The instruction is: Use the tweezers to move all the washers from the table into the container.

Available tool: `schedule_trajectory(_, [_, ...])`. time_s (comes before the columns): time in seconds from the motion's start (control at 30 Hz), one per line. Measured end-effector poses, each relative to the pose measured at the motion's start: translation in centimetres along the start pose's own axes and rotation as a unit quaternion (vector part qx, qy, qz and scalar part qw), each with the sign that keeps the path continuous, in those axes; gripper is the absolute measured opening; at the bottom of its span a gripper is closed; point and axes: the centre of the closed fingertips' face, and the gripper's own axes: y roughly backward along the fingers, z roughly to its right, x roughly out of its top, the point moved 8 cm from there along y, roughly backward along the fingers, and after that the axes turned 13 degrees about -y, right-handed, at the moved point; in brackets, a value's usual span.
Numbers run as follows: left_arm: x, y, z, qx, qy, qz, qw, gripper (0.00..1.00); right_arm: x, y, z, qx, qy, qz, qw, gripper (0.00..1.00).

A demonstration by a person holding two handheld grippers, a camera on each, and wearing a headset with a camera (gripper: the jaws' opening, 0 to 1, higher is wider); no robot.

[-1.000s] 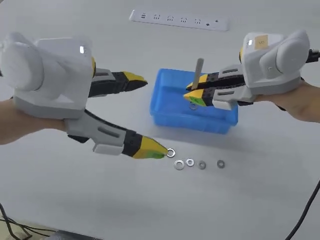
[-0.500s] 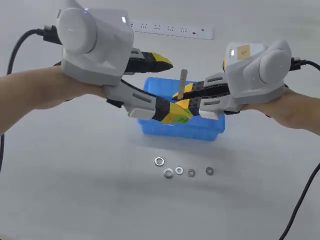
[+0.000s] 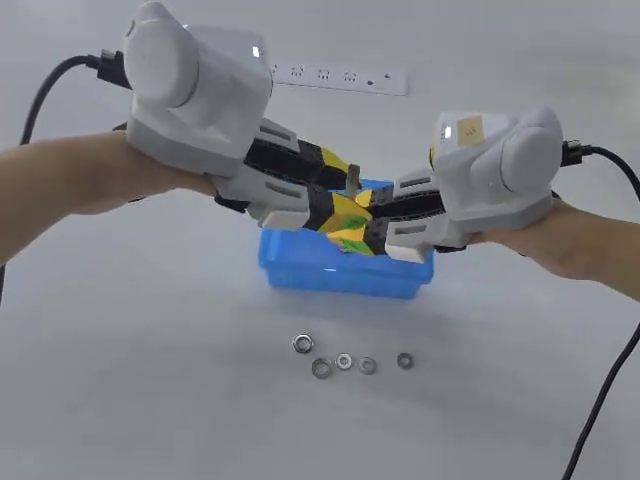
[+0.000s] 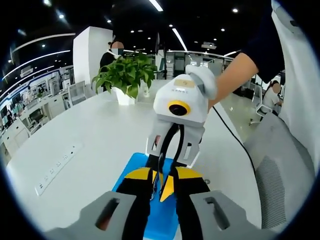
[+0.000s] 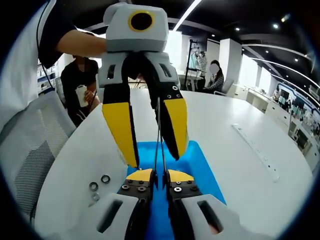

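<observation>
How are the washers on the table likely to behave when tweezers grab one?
The washers lie flat and look thin, so a tip probably finds little edge and may slide them on the smooth table. They look like shiny metal: likely stiff, light, slippery in the tweezers. Several sit close together, so nudging one could shift neighbours.

White power strip (image 3: 335, 76) lies on far side of white desk (image 3: 120, 380); potted plant (image 4: 125, 75) stands on it, ceiling lights (image 4: 177, 37) above.
</observation>
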Motion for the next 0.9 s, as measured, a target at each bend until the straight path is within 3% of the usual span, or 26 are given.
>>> schedule_trajectory(0.23, [0.17,0.12,-0.21,0.013,-0.017,-0.004,0.9998,0.10,-0.04,0.08,-0.14,0.000,0.006,-0.006,1.0000,0.10])
schedule_trajectory(0.9, [0.16,-0.32,-0.30,0.012,-0.047,-0.014,0.9987,0.07,-0.13,0.44,-0.88,-0.016,-0.003,-0.018,0.9997,0.12])
